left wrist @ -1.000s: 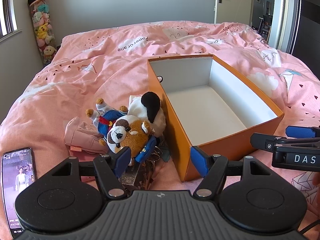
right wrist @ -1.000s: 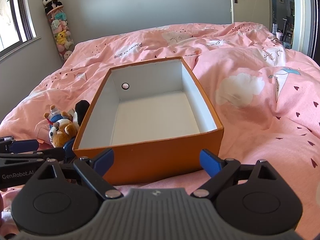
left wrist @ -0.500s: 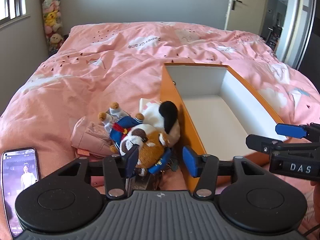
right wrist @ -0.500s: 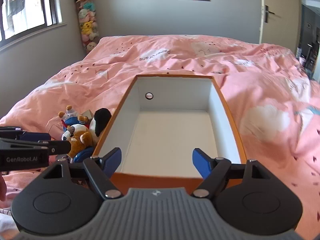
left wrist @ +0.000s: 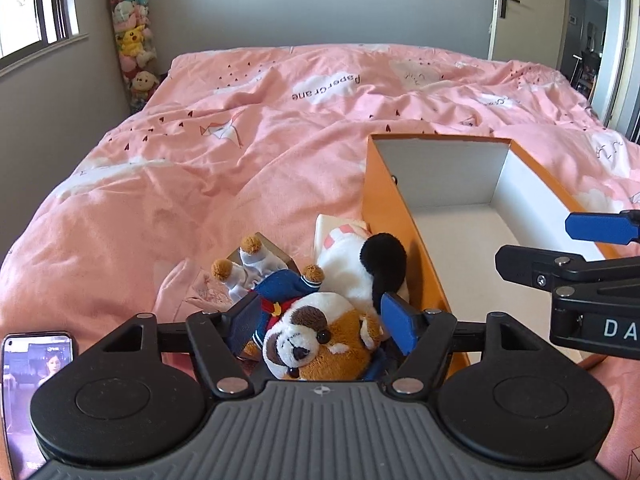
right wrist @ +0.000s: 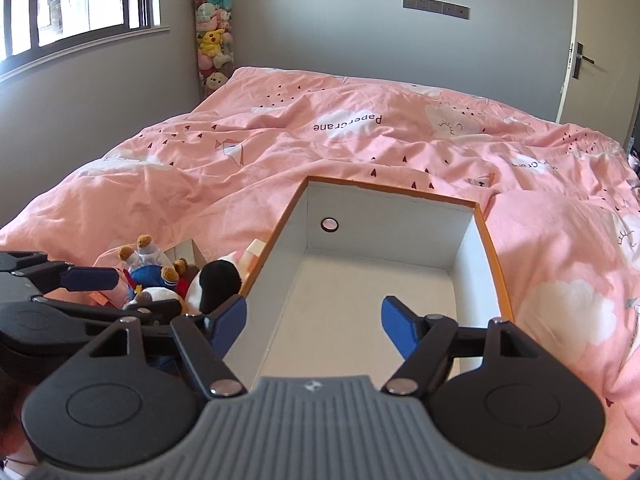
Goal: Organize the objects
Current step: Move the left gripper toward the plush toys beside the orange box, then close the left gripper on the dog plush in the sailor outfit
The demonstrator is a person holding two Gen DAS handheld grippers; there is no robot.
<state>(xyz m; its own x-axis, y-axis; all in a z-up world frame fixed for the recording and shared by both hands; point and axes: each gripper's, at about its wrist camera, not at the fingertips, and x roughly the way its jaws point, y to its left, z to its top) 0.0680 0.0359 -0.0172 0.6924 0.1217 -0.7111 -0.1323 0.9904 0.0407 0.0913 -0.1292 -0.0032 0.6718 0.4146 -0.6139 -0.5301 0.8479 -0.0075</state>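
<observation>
An orange box (left wrist: 404, 236) with a white, empty inside lies on the pink bed; it also shows in the right wrist view (right wrist: 496, 264). Left of it lies a pile of toys: a brown-and-white plush dog (left wrist: 320, 340) in a blue sailor suit, and a white plush with a black ear (left wrist: 360, 268). My left gripper (left wrist: 320, 324) is open, its fingers on either side of the plush dog's head. My right gripper (right wrist: 314, 324) is open and empty above the box's near end.
A phone (left wrist: 28, 392) with a lit screen lies at the bed's near left. A pink pouch (left wrist: 192, 288) and a small cardboard box (left wrist: 272, 248) sit behind the toys. A column of plush toys (left wrist: 130, 36) stands in the far left corner. A door (left wrist: 528, 12) is far right.
My left gripper has moved forward and left onto the toy pile, and the plush dog now sits between its fingers. My right gripper has moved forward over the box's near end.
</observation>
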